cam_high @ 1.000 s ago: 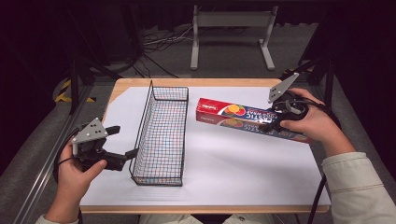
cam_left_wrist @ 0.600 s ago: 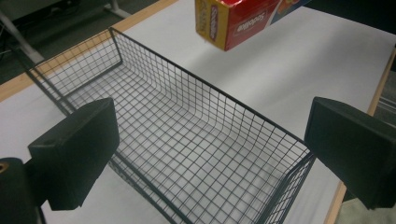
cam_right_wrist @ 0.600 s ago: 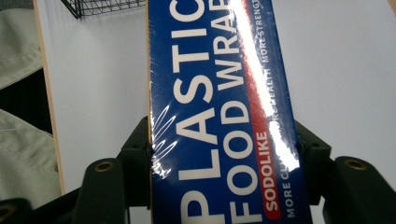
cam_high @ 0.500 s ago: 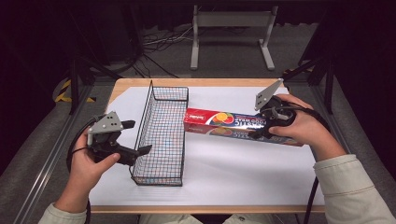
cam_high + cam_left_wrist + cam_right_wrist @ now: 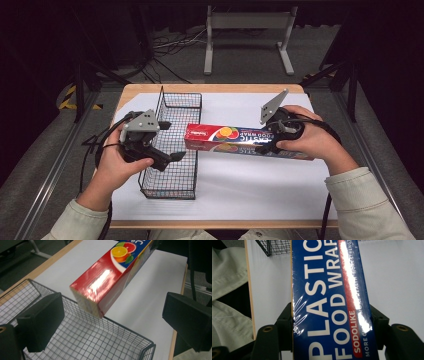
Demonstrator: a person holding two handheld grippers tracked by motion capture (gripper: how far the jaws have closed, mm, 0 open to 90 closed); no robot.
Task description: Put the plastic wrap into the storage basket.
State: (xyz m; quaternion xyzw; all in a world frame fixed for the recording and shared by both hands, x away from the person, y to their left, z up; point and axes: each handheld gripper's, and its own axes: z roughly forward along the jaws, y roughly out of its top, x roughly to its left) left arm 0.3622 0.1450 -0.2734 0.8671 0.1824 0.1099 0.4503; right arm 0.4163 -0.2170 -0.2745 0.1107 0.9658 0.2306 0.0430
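Note:
A long red and blue plastic food wrap box [image 5: 235,138] hangs level above the white table, its red end [image 5: 100,293] reaching the wire basket's right rim. My right gripper [image 5: 267,142] is shut on the box's blue part [image 5: 332,302], one jaw on each long side. The black wire basket [image 5: 172,145] stands left of centre on the table. My left gripper [image 5: 170,152] sits over the basket, open, jaws wide apart with nothing between them [image 5: 110,322]; the box end hovers just ahead of them.
A white sheet [image 5: 250,185] covers the wooden table [image 5: 210,89]. A metal stand [image 5: 247,35] and cables lie on the floor beyond the far edge. Dark frame legs flank both sides of the table.
My right gripper has carried the box leftward until its red end reaches the basket. My left gripper has moved right and forward to hover over the basket.

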